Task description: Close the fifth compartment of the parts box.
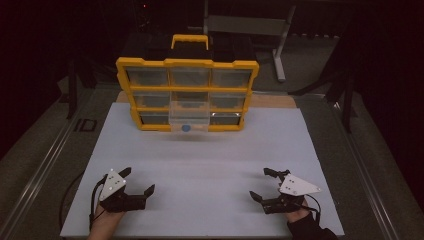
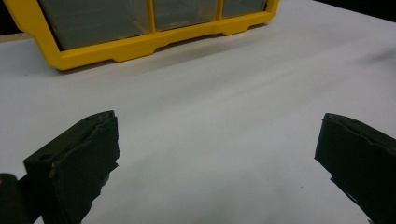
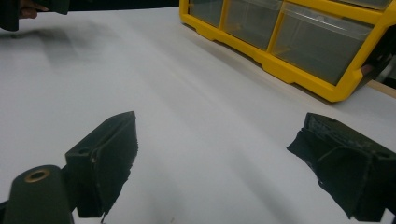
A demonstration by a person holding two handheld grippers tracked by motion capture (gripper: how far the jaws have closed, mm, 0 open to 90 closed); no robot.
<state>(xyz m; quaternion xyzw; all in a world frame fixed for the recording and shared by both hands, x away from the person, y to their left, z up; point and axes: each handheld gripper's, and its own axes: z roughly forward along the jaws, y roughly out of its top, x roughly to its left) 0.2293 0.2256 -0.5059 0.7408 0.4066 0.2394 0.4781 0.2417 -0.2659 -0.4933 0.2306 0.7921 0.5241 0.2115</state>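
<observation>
A yellow drawer organizer [image 1: 187, 95] stands upright at the far middle of the white tabletop [image 1: 200, 170], and one clear drawer [image 1: 189, 116] in its middle column sticks out toward the person, with a small blue object [image 1: 186, 128] showing at its front. The left hand-held gripper [image 1: 136, 184] and the right hand-held gripper [image 1: 263, 184] rest near the close edge, well apart from the organizer and from each other, each with jaws spread wide and holding nothing. This looks like the starting pose before any reach; the next move likely calls for carrying one gripper forward to the protruding drawer and lining its open jaws up with the drawer front or the blue object.
</observation>
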